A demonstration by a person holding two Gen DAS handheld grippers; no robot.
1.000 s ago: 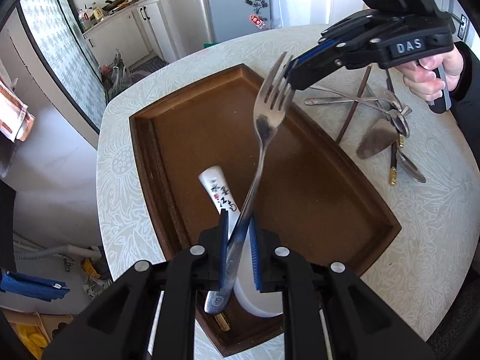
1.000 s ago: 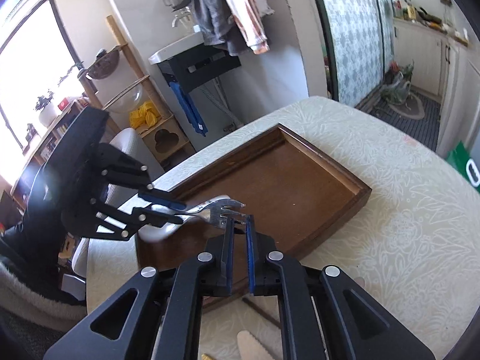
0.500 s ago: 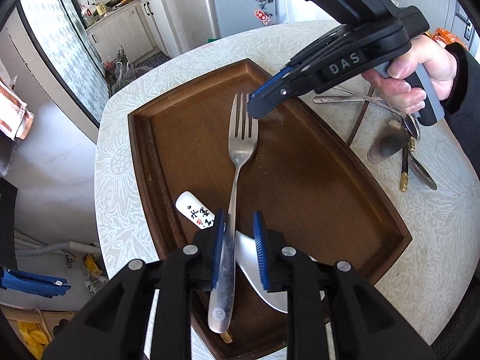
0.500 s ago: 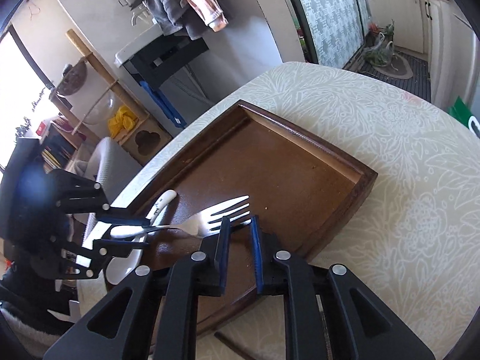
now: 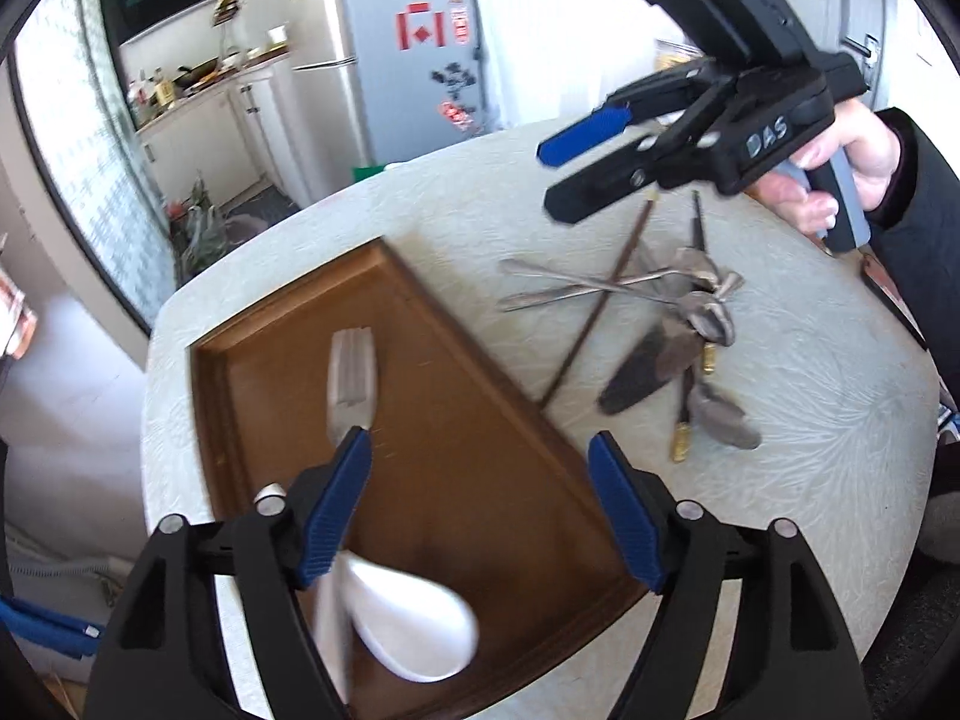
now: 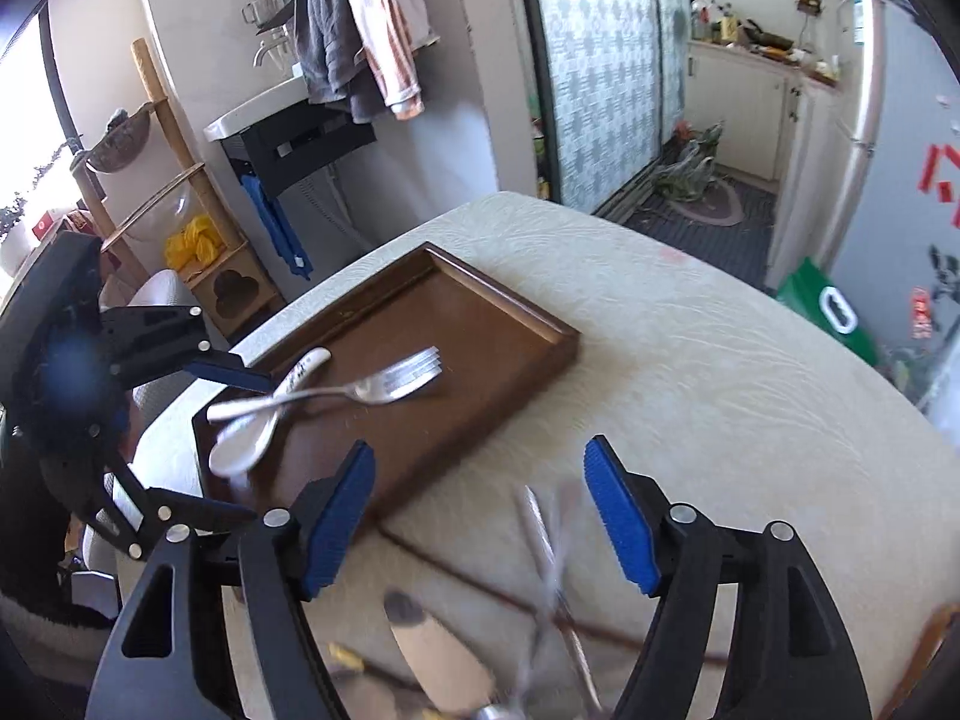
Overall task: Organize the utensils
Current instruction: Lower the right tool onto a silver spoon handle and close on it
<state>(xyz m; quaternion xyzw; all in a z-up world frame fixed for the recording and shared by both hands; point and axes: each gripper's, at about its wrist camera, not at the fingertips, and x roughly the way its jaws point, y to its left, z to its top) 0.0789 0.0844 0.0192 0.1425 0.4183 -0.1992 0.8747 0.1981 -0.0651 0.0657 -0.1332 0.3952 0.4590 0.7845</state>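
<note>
A steel fork (image 5: 351, 381) lies in the brown wooden tray (image 5: 492, 480), its handle across a white ceramic spoon (image 5: 414, 630). Fork (image 6: 384, 387), spoon (image 6: 252, 438) and tray (image 6: 492, 360) also show in the right wrist view. My left gripper (image 5: 480, 498) is open and empty just above the tray's near end. My right gripper (image 6: 480, 510) is open and empty, raised above a pile of loose utensils (image 5: 678, 324) on the table right of the tray; it also shows in the left wrist view (image 5: 588, 174).
The round table (image 6: 690, 372) has a pale patterned cloth. The pile holds metal spoons, a dark spatula (image 5: 648, 369) and a thin brown chopstick (image 5: 594, 318). A fridge (image 5: 384, 60) and kitchen cabinets stand beyond the table.
My left gripper has opened and let the fork go; it now lies flat in the tray. My right gripper has opened and drawn back over the utensil pile.
</note>
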